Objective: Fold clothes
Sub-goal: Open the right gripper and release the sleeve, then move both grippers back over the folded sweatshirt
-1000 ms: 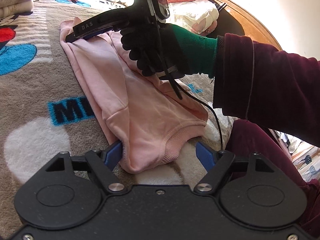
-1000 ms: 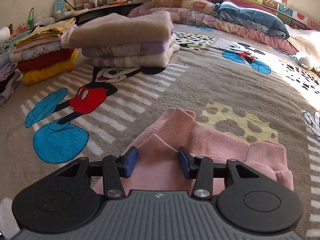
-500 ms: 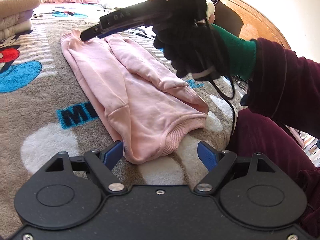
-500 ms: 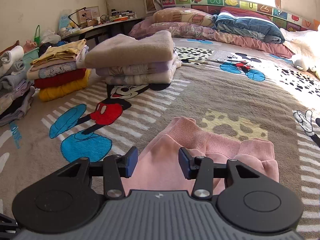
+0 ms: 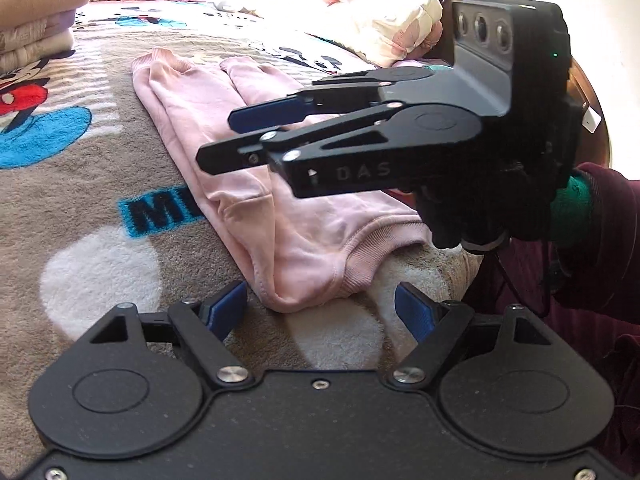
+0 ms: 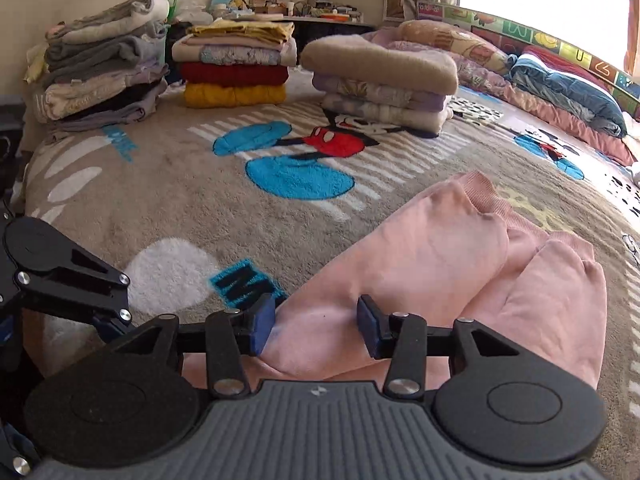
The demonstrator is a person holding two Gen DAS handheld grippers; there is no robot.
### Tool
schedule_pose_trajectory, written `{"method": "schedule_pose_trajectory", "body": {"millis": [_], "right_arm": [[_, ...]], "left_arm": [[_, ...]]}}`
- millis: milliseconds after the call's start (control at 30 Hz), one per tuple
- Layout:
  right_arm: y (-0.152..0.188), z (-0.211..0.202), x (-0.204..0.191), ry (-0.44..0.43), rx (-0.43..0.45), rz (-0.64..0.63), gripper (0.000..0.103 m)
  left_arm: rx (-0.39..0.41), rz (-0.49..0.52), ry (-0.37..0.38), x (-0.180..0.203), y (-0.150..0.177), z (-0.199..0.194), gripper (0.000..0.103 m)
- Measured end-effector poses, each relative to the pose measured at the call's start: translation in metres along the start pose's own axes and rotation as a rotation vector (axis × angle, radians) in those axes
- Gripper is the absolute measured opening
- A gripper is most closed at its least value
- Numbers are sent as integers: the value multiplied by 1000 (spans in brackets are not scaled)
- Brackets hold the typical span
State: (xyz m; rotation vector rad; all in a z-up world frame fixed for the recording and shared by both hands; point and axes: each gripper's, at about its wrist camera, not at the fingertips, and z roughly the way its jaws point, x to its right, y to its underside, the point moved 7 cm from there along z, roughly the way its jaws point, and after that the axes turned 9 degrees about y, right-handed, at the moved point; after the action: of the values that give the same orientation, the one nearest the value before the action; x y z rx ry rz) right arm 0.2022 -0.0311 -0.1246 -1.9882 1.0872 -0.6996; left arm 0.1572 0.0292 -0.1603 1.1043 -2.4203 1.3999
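A pink sweatshirt (image 5: 240, 184) lies folded lengthwise on the patterned blanket, its ribbed hem near me and its cuffs at the far end; it also shows in the right wrist view (image 6: 440, 264). My left gripper (image 5: 320, 312) is open and empty, just short of the hem and low over the blanket. My right gripper (image 6: 316, 328) is open and empty, hovering above the middle of the sweatshirt without touching it; it also shows in the left wrist view (image 5: 224, 136), held by a black-gloved hand.
Stacks of folded clothes (image 6: 236, 68) and folded blankets (image 6: 380, 80) stand at the far side of the bed. Pillows and bedding (image 6: 560, 92) line the right side. An orange and white bundle (image 5: 380, 4) lies beyond the sweatshirt. The bed edge is at the right (image 5: 460, 264).
My right gripper has lifted off the far cuff end and drawn back towards me, now hovering over the sweatshirt's middle. The left gripper has stayed open near the hem.
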Motion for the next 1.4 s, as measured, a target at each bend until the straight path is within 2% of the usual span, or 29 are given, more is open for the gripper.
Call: {"method": "schedule_pose_trajectory", "body": {"millis": [67,167,233,300,400,533,633,833,967,1067,1133,1200,1400], "right_arm": [[-1,-9,2,11,18,34,46],[23,8,-3,39,-99,-26,47],[18,-2,4,31,-68,51,47],[10,-28,15,7,12,162,47],[15,-69,38,77,72,228,48],[49,-111,70,194,86,228,52],[80,-130,87,264,76,232,55],[122,-144,82,316,60,215,57],[134,-142,78,316,63,237,58],[132,-138,80,303,80,269,58],[129,-134,82,289,100,304,60],[125,-131,84,277,117,334,64],[129,-117,97,234,124,461,66]], "left_arm": [[11,-3,-5,-1,1,-4,81],[28,-3,-17,-3,3,-7,81],[46,21,-41,1,4,-9,81],[67,92,-71,10,5,-11,81],[60,222,-150,21,8,-7,81],[-1,376,-303,27,16,7,81],[-20,459,-378,28,17,13,81],[94,394,-432,27,-7,-3,81],[164,342,-530,28,-36,1,77],[101,409,-690,27,-50,31,69],[52,467,-768,27,-55,50,60],[6,518,-810,27,-58,69,55],[-100,601,-901,19,-65,108,53]]}}
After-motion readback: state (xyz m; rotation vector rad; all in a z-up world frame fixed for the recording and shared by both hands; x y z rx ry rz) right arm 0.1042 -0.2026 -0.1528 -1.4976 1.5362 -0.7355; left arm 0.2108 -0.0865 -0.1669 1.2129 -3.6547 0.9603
